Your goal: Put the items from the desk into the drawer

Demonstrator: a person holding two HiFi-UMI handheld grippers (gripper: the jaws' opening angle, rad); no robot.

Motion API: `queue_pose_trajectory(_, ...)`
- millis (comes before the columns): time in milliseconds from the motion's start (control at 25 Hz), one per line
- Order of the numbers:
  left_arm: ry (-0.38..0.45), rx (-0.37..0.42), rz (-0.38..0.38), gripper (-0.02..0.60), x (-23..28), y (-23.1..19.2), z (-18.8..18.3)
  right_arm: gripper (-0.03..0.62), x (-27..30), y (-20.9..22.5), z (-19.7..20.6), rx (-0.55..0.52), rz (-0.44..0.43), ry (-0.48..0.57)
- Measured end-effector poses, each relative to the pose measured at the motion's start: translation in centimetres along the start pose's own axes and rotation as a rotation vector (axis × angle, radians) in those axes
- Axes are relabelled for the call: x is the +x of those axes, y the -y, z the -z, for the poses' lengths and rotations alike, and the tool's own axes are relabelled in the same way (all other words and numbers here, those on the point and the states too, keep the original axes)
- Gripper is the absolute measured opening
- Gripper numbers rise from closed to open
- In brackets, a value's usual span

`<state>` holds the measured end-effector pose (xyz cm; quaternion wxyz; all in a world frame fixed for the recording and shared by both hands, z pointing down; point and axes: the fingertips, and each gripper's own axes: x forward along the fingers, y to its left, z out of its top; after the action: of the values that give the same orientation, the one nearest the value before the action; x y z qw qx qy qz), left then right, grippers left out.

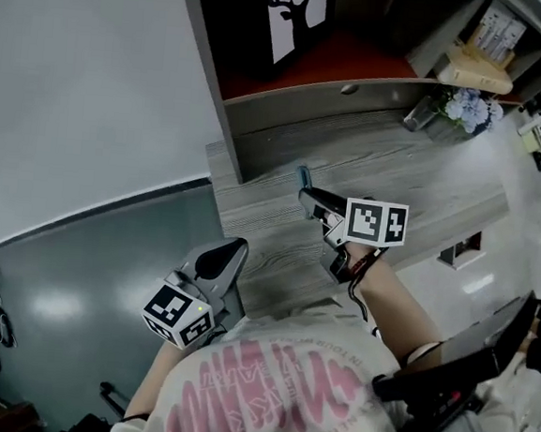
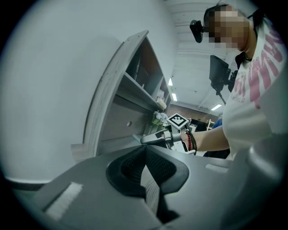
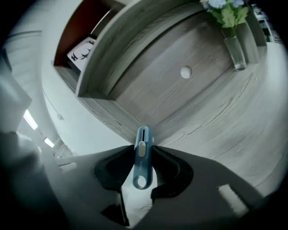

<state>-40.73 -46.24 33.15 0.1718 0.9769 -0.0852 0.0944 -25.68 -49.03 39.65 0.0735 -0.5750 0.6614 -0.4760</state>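
My right gripper (image 1: 304, 197) hovers over the grey wood desk (image 1: 415, 176), shut on a blue utility knife (image 1: 303, 177). In the right gripper view the knife (image 3: 142, 157) stands pinched between the pads, its tip pointing toward the drawer front (image 3: 171, 85) with a round knob (image 3: 185, 72). That drawer front (image 1: 308, 108) looks closed. My left gripper (image 1: 234, 248) is at the desk's near left corner, its jaws shut with nothing between them. From the left gripper view, its tips (image 2: 146, 148) meet and the right gripper (image 2: 148, 140) shows beyond.
A glass vase of pale flowers (image 1: 454, 112) stands at the desk's back right. Above the drawer, a shelf holds a deer picture (image 1: 293, 10) and books (image 1: 476, 68). A white wall (image 1: 85, 81) borders the left. A dark chair (image 1: 464, 368) is at my right.
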Motion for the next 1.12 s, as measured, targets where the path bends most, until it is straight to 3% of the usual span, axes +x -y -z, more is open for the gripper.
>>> queue_pose_trajectory(280, -0.017, 0.053, 0.178, 0.017, 7.2, 4.9, -1.3, 0.130, -8.1, -1.4, 0.1, 0.049, -0.041, 0.107)
queue_pose_trajectory(480, -0.026, 0.132, 0.320, 0.017, 11.6, 11.2, -2.7, 0.130, -15.2, 0.8, -1.7, 0.081, -0.030, 0.271)
queue_pose_trajectory(800, -0.060, 0.168, 0.375, 0.017, 17.7, 22.6, -1.2, 0.130, -31.1, 8.0, -2.0, 0.104, 0.039, 0.429)
queue_pose_trajectory(960, -0.102, 0.187, 0.475, 0.017, 22.3, 30.5, 1.2, 0.130, -41.7, 13.0, -0.5, 0.152, 0.111, 0.547)
queue_pose_trajectory(1120, -0.110, 0.203, 0.573, 0.017, 27.1, 38.9, 3.5, 0.130, -51.2, 17.8, 2.6, 0.141, 0.209, 0.596)
